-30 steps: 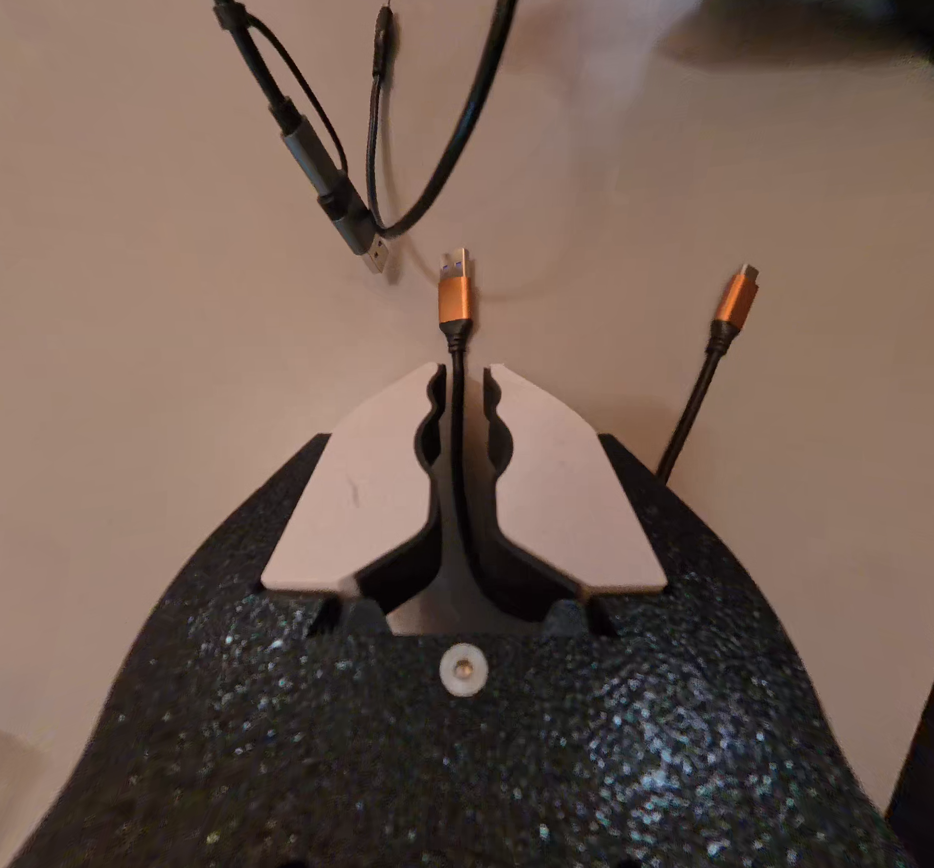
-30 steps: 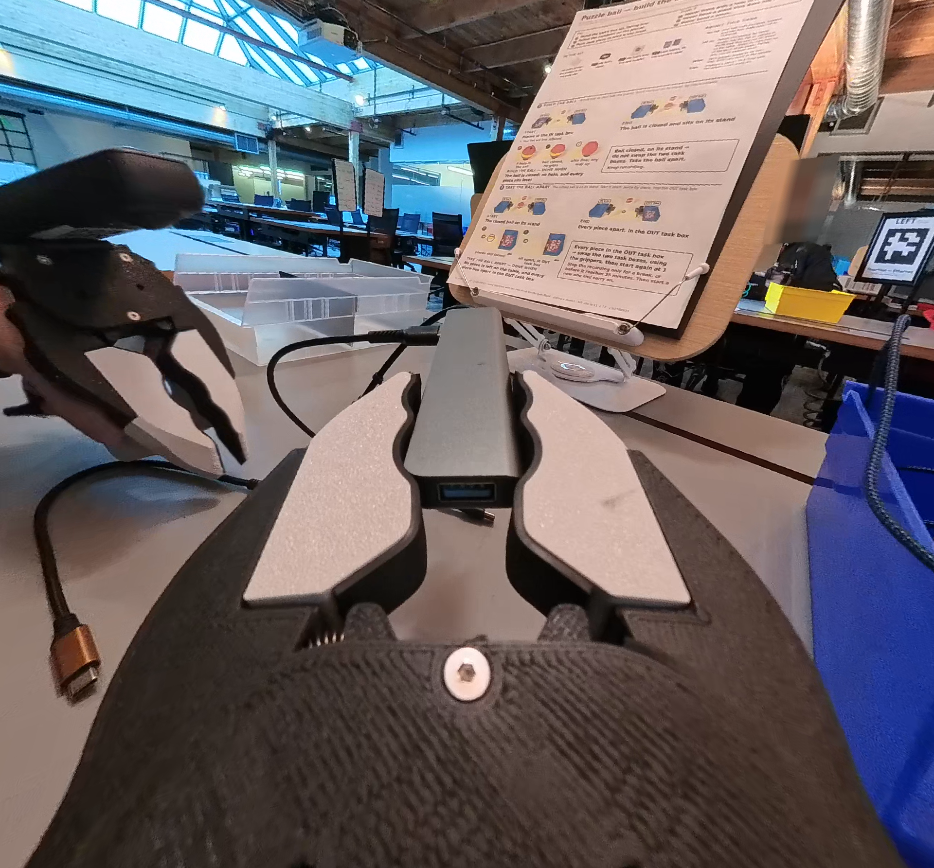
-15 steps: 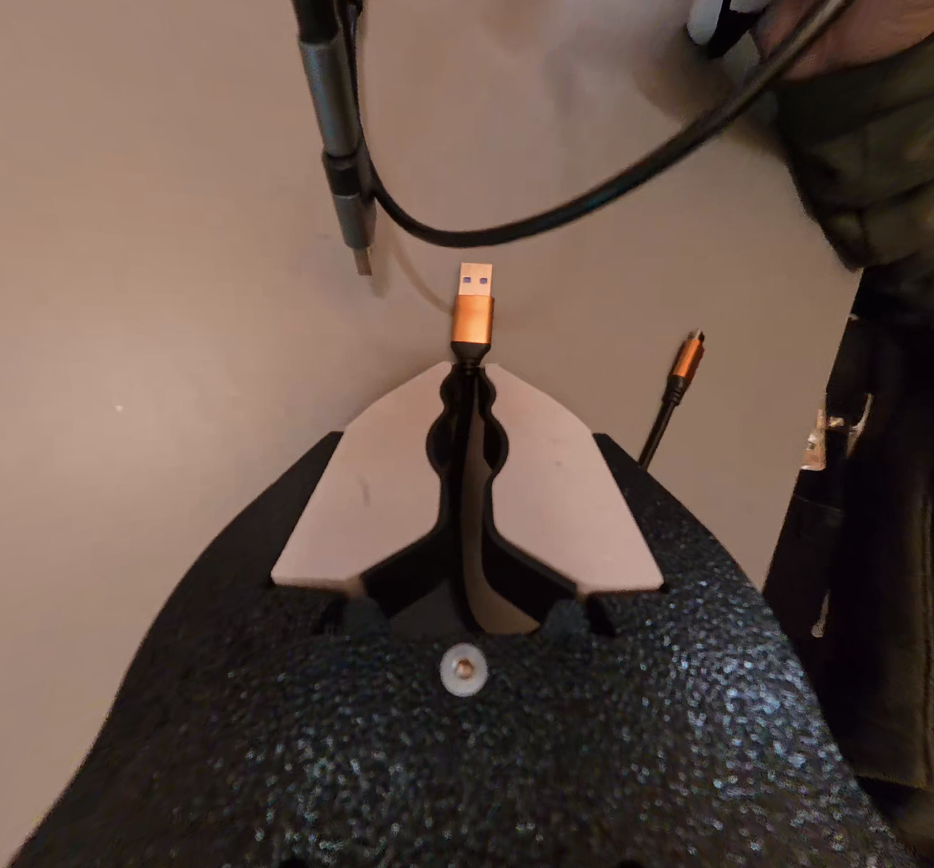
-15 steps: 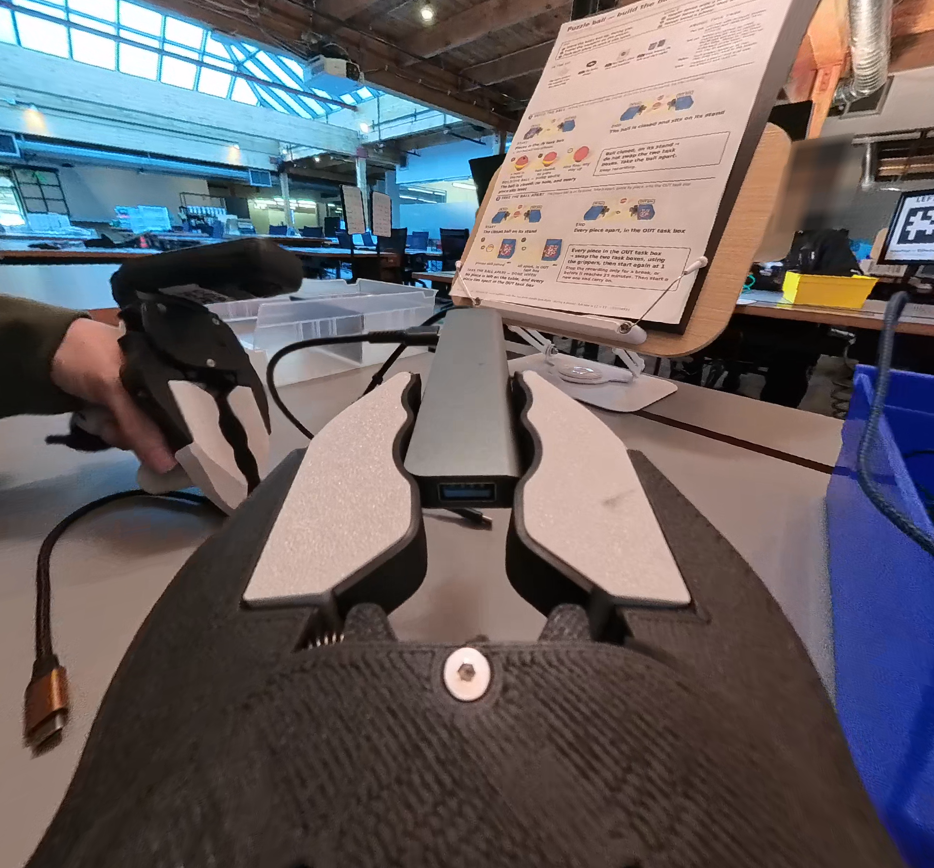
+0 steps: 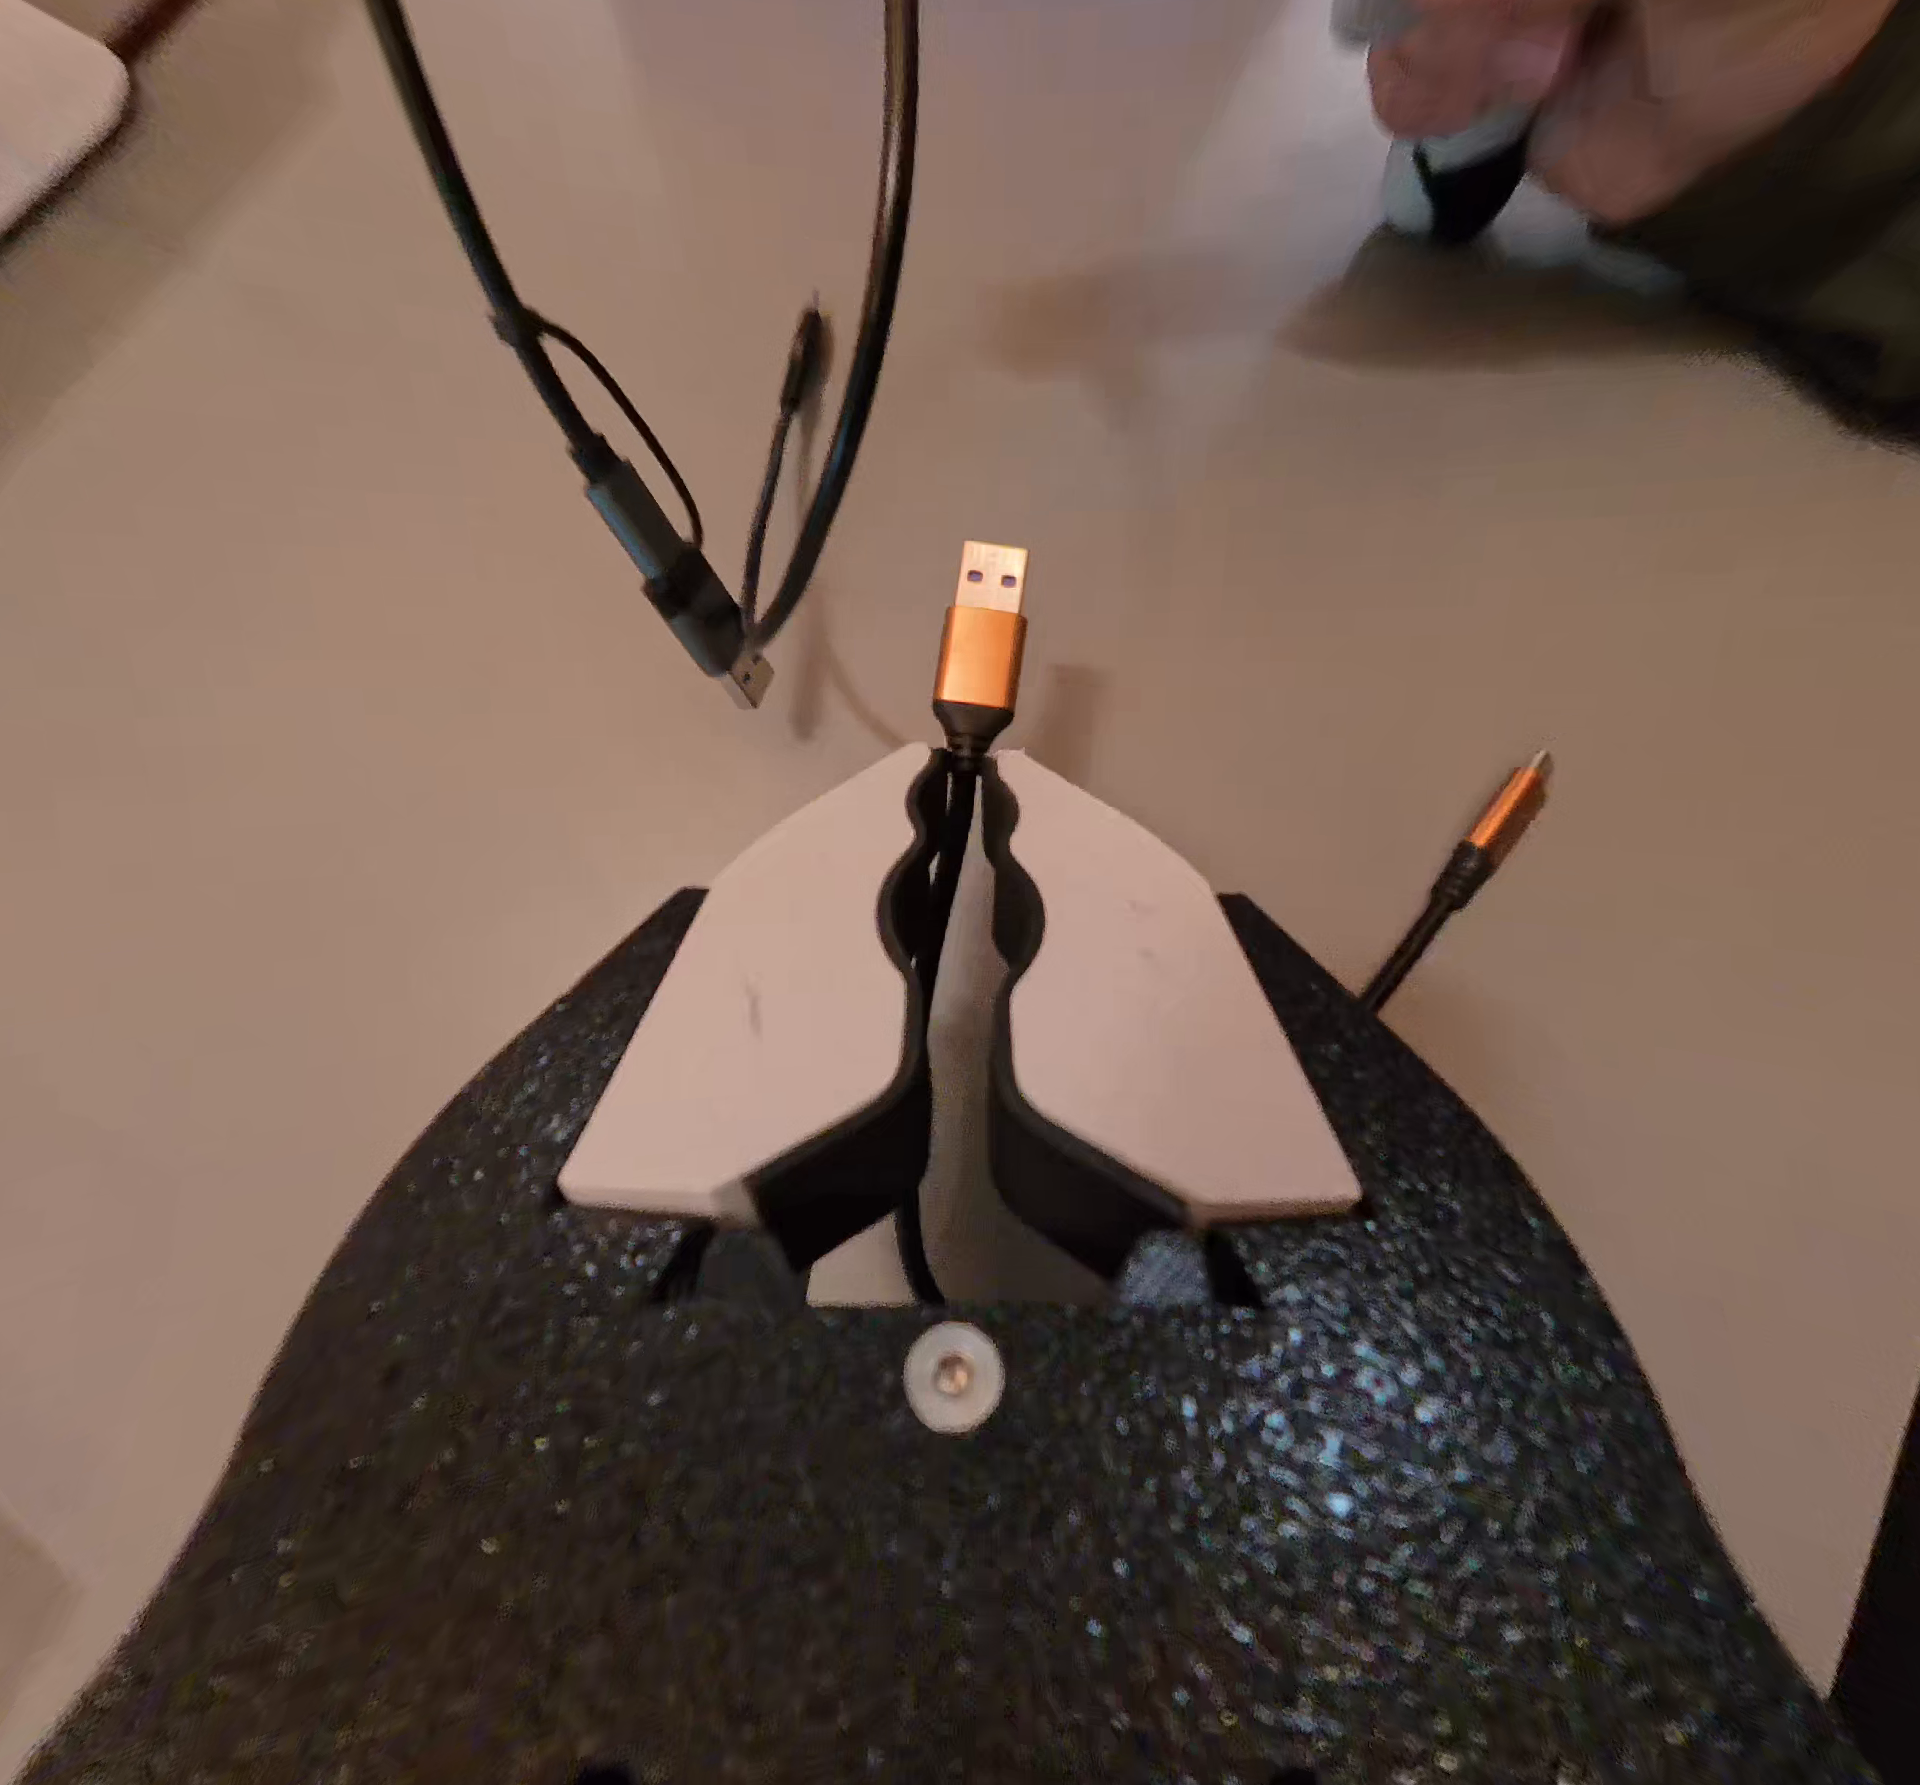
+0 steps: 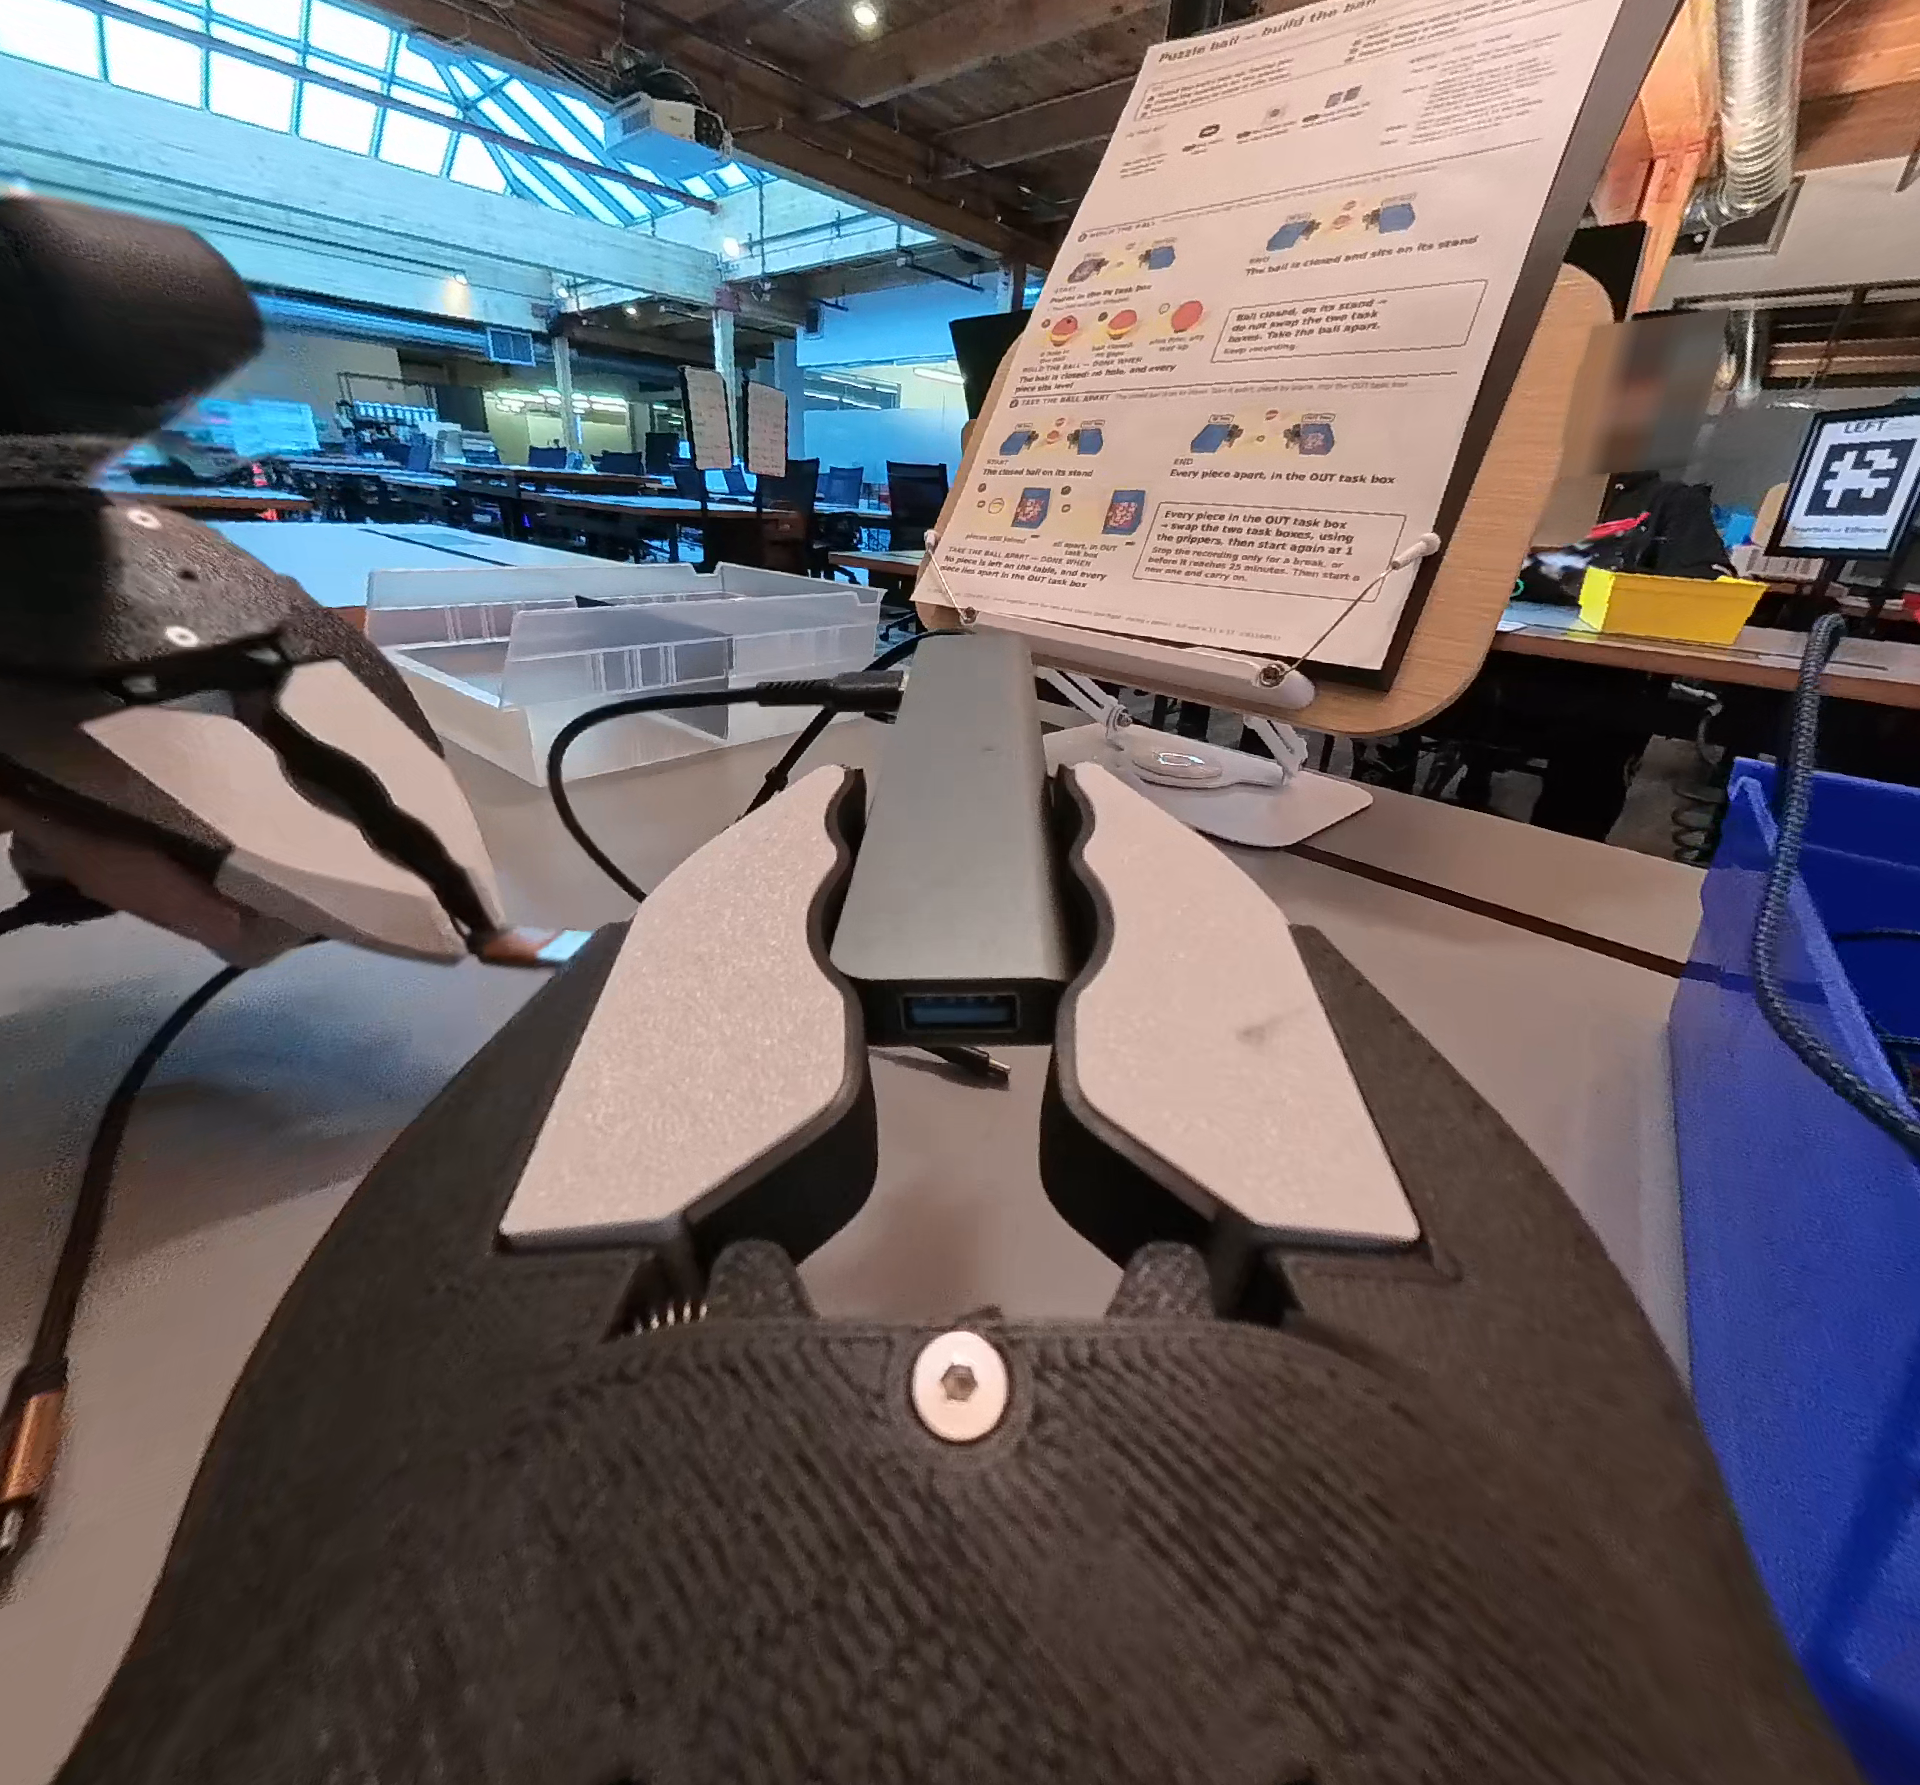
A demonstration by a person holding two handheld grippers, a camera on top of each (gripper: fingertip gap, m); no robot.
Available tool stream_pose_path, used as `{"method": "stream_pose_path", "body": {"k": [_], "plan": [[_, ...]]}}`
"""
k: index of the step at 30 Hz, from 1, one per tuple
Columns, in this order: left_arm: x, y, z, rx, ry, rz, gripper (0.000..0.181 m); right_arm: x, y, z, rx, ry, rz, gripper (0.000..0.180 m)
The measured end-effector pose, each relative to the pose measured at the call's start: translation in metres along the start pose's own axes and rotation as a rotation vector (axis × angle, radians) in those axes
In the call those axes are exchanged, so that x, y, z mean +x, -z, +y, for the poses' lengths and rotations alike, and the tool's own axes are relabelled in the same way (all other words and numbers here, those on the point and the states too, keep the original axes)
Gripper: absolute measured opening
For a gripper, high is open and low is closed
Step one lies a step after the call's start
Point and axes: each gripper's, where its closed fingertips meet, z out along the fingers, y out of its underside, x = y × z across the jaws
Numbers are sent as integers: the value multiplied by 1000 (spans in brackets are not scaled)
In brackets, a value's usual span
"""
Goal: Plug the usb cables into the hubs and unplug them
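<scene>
My left gripper (image 5: 961, 756) is shut on the black cable just behind an orange USB-A plug (image 5: 982, 629), which sticks out past the fingertips above the table. The cable's other orange plug (image 5: 1507, 805) lies to the right. My right gripper (image 6: 956, 785) is shut on a grey USB hub (image 6: 956, 800), held level with its blue port (image 6: 958, 1011) facing the camera. In the right wrist view the left gripper (image 6: 473, 935) is at the left, its plug (image 6: 530, 946) close to my right gripper's left finger (image 6: 717, 987). The hub's own black lead and plug (image 5: 707, 623) hang over the table.
A document stand with a printed sheet (image 6: 1288, 322) is behind the hub. A clear plastic tray (image 6: 623, 644) sits at back left, a blue bin (image 6: 1808, 1164) at the right. A person's hand (image 5: 1621, 42) shows top right in the left wrist view. About 15 cm separates my left fingertips from my right.
The left gripper has closed on the orange cable, lifted it and moved in toward the hub. The hub's dangling lead swung across the left wrist view. The right gripper kept its hold.
</scene>
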Motion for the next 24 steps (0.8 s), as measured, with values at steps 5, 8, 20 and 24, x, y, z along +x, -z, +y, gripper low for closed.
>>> {"method": "stream_pose_path", "body": {"k": [5,8,20,24], "plan": [[11,17,-28,181,212,106,5,3,0,0,-2,16,40,35],[15,22,-37,273,322,177,5,-1,-2,2,-17,62,48,35],[23,23,-62,406,233,153,5,-4,-4,4,-32,113,60,35],[1,12,-52,226,312,-26,5,-5,-4,4,-36,115,54,35]]}}
